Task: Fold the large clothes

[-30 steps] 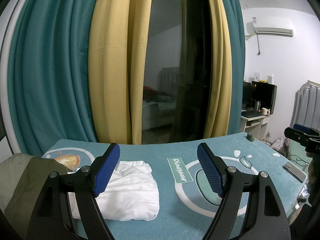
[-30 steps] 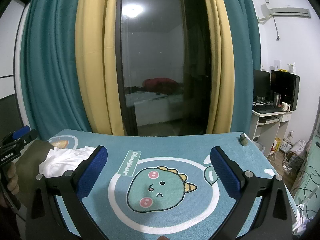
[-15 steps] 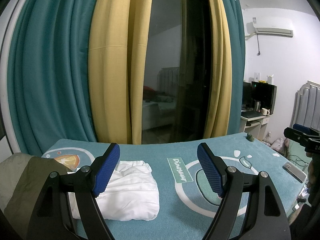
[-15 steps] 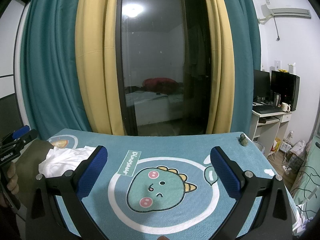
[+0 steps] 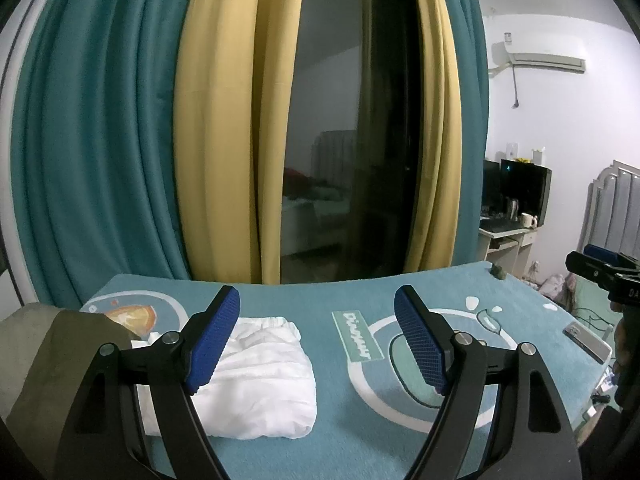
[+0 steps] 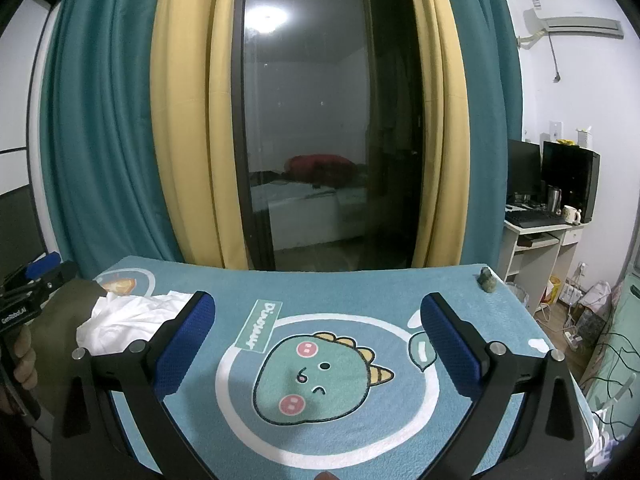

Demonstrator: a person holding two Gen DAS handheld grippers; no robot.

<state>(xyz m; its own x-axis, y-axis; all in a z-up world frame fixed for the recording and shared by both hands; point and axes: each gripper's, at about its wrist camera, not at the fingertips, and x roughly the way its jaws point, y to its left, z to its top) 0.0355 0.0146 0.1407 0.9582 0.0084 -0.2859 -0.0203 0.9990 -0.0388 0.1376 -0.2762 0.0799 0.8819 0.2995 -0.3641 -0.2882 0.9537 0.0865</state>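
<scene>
A folded white garment (image 5: 260, 380) lies on the left part of a teal dinosaur mat (image 5: 328, 440). My left gripper (image 5: 318, 304) hovers open above the mat, its left finger overlapping the garment in the picture, nothing between its blue pads. In the right wrist view the same white garment (image 6: 124, 320) shows at the mat's left side. My right gripper (image 6: 318, 308) hangs open over the dinosaur print (image 6: 316, 380), holding nothing. An olive-green cloth (image 5: 52, 360) lies at the table's left end, beside the white garment.
Teal and yellow curtains (image 5: 216, 120) and a dark glass door (image 6: 312, 140) stand behind the table. A small green figure (image 6: 486, 280) sits at the mat's far right corner. A phone (image 5: 586, 338) lies near the right edge. A desk with monitors (image 6: 552, 216) stands at right.
</scene>
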